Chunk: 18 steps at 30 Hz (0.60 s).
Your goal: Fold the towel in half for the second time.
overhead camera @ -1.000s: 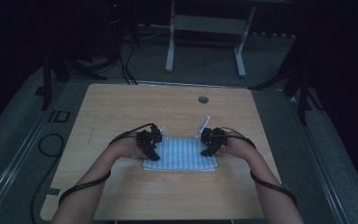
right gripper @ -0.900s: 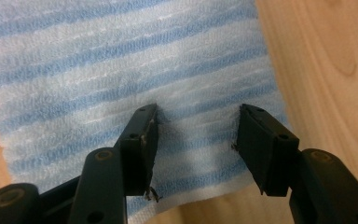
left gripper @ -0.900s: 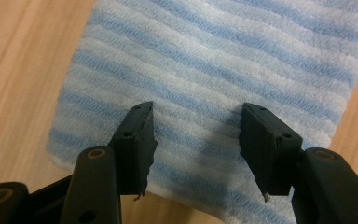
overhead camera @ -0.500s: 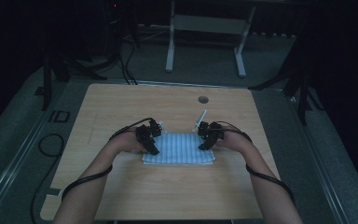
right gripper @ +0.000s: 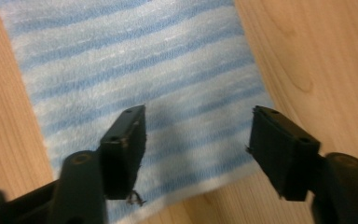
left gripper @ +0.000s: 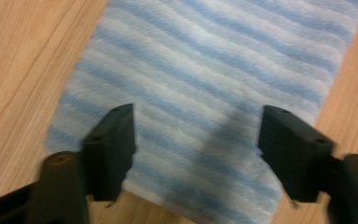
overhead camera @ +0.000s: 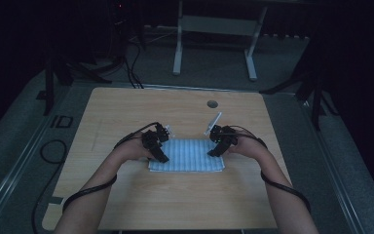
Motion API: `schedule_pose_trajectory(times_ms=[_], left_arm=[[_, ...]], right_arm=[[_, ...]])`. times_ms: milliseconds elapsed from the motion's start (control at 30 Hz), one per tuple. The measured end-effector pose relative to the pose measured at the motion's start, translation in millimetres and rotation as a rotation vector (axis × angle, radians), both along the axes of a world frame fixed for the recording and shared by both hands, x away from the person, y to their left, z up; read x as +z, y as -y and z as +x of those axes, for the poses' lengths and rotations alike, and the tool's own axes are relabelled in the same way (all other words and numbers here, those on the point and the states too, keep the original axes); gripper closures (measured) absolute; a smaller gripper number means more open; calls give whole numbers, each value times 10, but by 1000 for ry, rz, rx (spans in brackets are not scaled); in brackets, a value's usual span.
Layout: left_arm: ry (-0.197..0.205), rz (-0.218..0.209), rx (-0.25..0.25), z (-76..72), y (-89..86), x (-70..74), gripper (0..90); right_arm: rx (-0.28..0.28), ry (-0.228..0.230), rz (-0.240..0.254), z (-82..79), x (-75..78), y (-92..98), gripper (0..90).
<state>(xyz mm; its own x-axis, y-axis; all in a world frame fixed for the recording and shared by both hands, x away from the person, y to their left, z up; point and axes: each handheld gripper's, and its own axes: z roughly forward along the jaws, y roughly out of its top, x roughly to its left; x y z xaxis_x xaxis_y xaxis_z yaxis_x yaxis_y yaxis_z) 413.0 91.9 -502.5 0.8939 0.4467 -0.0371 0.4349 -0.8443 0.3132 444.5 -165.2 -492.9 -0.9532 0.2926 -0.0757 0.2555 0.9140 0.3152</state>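
Note:
A folded cloth [overhead camera: 187, 155] with blue and white stripes lies flat on the wooden table [overhead camera: 126, 204]. My left gripper [overhead camera: 161, 157] hovers over the cloth's left end and my right gripper [overhead camera: 214, 151] over its right end. In the left gripper view the cloth [left gripper: 205, 70] spreads under the left gripper [left gripper: 196, 121], whose jaws stand wide apart and have just been opening. The right gripper view has the right gripper [right gripper: 198, 116] likewise open and just opening above the cloth [right gripper: 135, 56]. Neither pair of pads presses on the fabric.
A small round hole [overhead camera: 212, 104] sits in the tabletop beyond the cloth. Bare wood surrounds the cloth on all sides. Cables trail from both grippers along the forearms. A metal desk frame [overhead camera: 214, 29] and floor cables lie in the dark behind the table.
Both hands stay at the cloth's two ends with hardly any shift. The cloth's near edge lies slightly farther from me than a second ago.

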Motion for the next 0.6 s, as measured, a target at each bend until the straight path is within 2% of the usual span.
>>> schedule_pose_trajectory(times_ms=[67, 100, 200, 267, 400, 433, 467, 500, 600], left_arm=[[12, -28, 33, -47, -8, 17, 250], [15, -45, 47, -76, -22, 24, 233], [32, -85, 76, -159, -79, 23, 163], [72, -124, 102, -209, -128, 21, 153], [180, -210, 161, -289, -230, 19, 118], [218, -238, 177, -309, -267, 15, 99], [218, -238, 177, -309, -267, 15, 73], [235, -257, 179, -324, -289, 15, 73], [271, -319, 188, -381, -369, 1, 50]], right_arm=[[-5, -5, 24, -42, 26, 32, 263], [1, -11, 42, -68, 32, 51, 202], [-18, -11, 142, -126, 33, 122, 185], [-34, 11, 169, -168, 1, 155, 145], [-84, 56, 242, -244, -96, 200, 136], [-94, 68, 264, -264, -122, 213, 136], [-94, 68, 264, -264, -122, 213, 136], [-109, 86, 297, -300, -159, 231, 135], [-143, 115, 354, -359, -210, 274, 134]])
